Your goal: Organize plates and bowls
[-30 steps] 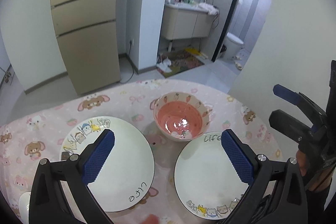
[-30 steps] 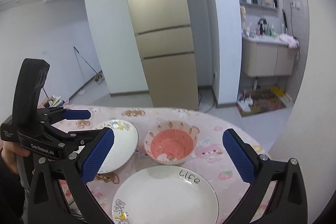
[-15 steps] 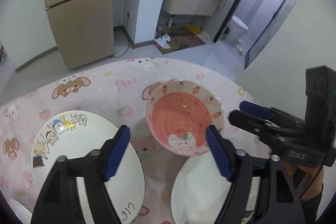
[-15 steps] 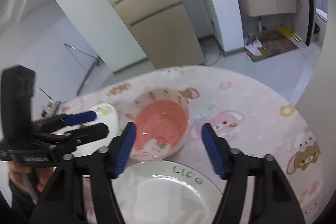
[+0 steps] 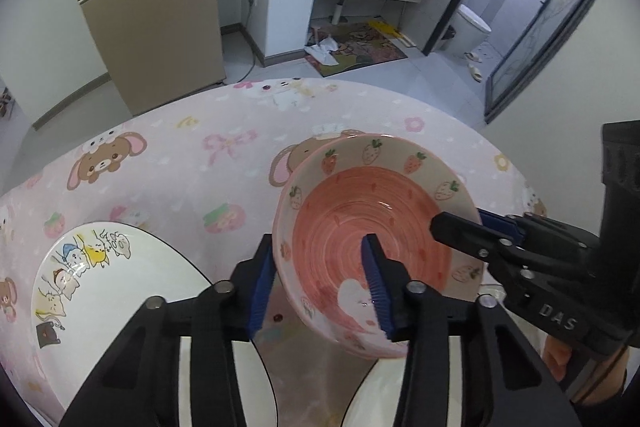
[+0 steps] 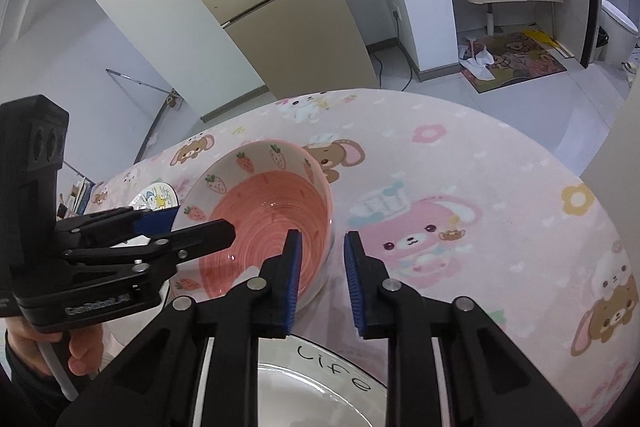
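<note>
- On the far left, your left plate (image 5: pixel 120 291) lies flat on the pink cartoon tablecloth (image 5: pixel 180 163); its rim carries drawn cats, and no lettering on it can be read here.
- Your left gripper (image 5: pixel 320 279) straddles the left wall of the strawberry bowl (image 5: pixel 372 227): one blue pad is outside the rim, the other inside over the pink spiral. The jaws have just been closing and now stand narrow around that wall; whether the pads already press on it, you cannot tell from either view.
- The bowl sits at the middle of the table, between the two plates and just beyond them, and looks tipped toward you in the left wrist view.
- Your right gripper (image 6: pixel 322 267) straddles the bowl's right wall the same way, left pad inside, right pad outside. Its jaws have just been closing too and are narrow; contact is not clear.
- The left tool's body reads "GenRobot.AI" in the right wrist view; the right tool's reads "DAS".
- The near right plate (image 6: pixel 320 387) shows handwritten "Life" on its rim.
</note>
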The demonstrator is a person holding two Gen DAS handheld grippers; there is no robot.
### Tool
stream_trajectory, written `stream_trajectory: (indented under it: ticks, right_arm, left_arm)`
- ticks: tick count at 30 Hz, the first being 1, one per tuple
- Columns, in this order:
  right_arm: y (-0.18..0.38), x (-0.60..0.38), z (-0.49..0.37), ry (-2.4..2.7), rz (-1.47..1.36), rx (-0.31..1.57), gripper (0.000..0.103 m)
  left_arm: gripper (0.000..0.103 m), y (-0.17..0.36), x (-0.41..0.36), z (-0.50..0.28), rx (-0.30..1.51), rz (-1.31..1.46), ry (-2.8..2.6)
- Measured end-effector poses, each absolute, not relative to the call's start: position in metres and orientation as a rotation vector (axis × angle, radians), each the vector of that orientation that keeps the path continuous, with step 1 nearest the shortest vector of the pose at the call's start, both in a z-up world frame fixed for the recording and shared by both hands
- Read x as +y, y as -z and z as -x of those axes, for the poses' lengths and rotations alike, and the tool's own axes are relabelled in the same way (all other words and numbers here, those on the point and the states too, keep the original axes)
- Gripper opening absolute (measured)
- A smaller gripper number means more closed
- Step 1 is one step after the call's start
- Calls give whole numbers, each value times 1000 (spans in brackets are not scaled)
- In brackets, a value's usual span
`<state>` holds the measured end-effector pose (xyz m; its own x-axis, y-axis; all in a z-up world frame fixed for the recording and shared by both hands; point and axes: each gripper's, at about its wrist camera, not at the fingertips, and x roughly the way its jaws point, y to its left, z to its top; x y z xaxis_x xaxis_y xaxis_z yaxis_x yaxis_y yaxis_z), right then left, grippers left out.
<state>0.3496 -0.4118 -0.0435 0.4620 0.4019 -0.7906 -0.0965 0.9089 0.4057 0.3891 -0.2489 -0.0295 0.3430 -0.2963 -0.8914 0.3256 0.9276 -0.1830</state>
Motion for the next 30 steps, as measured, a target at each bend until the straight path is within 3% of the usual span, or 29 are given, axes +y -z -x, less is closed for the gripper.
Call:
stream_trajectory:
  ticks: [10,13,30]
  right_arm:
    - [58,-414,-361,-335,-423,1073,20]
    - [60,-410,-363,-331,-408,1080,20]
    - [75,-408,-368,-314,-443,1093,17]
  left_arm:
    - [36,46,-252,-396,1187,-30,392]
    - [21,54,-255,-397,1202,-48,377]
    - [16,55,-252,-404,1214,-15,384]
